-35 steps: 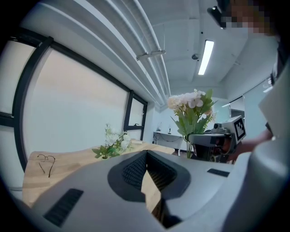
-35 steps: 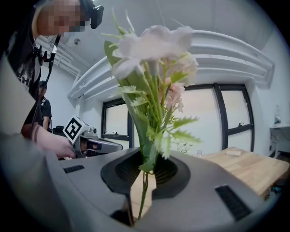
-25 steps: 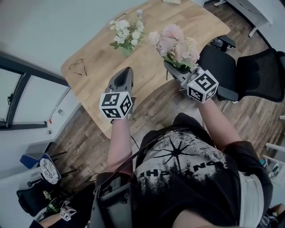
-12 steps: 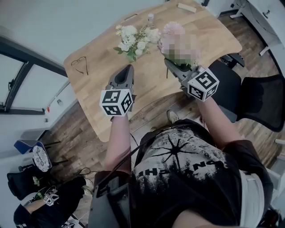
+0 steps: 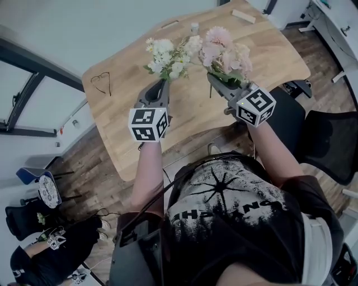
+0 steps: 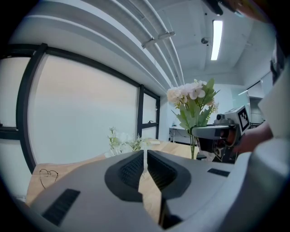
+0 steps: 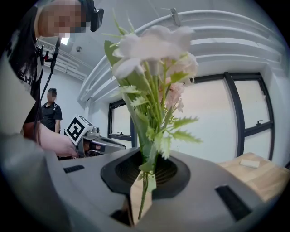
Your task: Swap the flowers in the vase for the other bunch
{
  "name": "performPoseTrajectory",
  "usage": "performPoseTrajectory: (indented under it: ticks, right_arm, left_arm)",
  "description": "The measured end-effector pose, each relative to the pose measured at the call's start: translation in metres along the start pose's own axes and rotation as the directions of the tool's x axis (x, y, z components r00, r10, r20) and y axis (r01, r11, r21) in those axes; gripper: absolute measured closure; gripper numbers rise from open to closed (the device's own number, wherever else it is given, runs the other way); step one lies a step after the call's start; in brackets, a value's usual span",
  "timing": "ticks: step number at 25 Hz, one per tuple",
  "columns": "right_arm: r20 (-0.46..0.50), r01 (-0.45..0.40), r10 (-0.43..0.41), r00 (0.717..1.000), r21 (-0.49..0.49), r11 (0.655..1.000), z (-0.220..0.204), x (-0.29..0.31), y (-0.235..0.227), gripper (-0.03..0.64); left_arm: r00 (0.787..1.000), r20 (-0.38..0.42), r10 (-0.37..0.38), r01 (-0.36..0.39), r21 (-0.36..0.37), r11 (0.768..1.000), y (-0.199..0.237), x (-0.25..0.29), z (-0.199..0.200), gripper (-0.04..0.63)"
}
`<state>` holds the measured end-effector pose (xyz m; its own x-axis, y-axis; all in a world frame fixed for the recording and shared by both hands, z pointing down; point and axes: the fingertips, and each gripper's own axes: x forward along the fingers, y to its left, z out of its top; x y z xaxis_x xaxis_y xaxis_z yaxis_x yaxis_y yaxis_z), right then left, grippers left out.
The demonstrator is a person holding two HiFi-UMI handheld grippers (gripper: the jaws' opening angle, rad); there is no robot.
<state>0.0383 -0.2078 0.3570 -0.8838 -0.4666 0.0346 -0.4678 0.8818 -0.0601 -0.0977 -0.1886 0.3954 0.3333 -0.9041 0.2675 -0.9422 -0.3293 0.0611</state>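
**Grip and placement.** The right claw (image 5: pixel 211 79) is pinched on the lower green stems of the pink-and-cream flower bunch (image 5: pixel 225 53). The heads stand upright, clear of the light wooden surface (image 5: pixel 271 50). This hold is judged to suit lowering the stems end-first into a narrow opening.

The left claw (image 5: pixel 160 85) is pressed together with nothing between its jaws. It hovers just short of the white flower bunch with green leaves (image 5: pixel 166 56), which lies towards the far edge.

A small pale upright vessel (image 5: pixel 194 26), probably the vase, stands just beyond both bunches. Whether the white stems sit in it cannot be told.

**Surroundings.**
- Wire-framed spectacles (image 5: pixel 102 84) lie well to the left.
- A pale wooden block (image 5: pixel 244 15) lies at the far edge.
- A black office chair (image 5: pixel 330 145) stands beside the surface.

**Obstruction.** The white bunch lies between the left claw and the vessel.
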Motion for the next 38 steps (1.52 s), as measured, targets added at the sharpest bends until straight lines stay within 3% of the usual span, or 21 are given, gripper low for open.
performPoseTrajectory:
  ticks: [3,6,19,33,38]
  right_arm:
    - [0.002,0.0,0.0,1.0,0.01,1.0,0.002,0.0,-0.015,0.562]
    - [0.003,0.007,-0.007,1.0,0.014,1.0,-0.005,0.005,-0.006,0.562]
    - [0.0,0.036,-0.036,0.999,0.024,0.999,-0.011,0.002,-0.021,0.562]
    - [-0.016,0.039,-0.038,0.999,0.045,0.998,-0.021,0.005,-0.027,0.562]
    - [-0.018,0.038,-0.037,0.999,0.05,0.998,-0.023,0.004,-0.03,0.562]
  left_arm:
    - [0.999,-0.032,0.01,-0.009,0.034,0.999,-0.001,0.017,0.005,0.572]
    - [0.998,-0.062,0.016,-0.012,0.062,0.998,0.007,0.014,-0.004,0.487]
    - [0.984,-0.172,0.05,-0.011,0.22,0.975,0.005,0.054,-0.018,0.333]
    - [0.966,-0.233,0.11,-0.032,0.317,0.948,0.018,0.071,-0.033,0.333]
    - [0.967,-0.222,0.128,-0.049,0.331,0.942,0.022,0.068,-0.031,0.445]
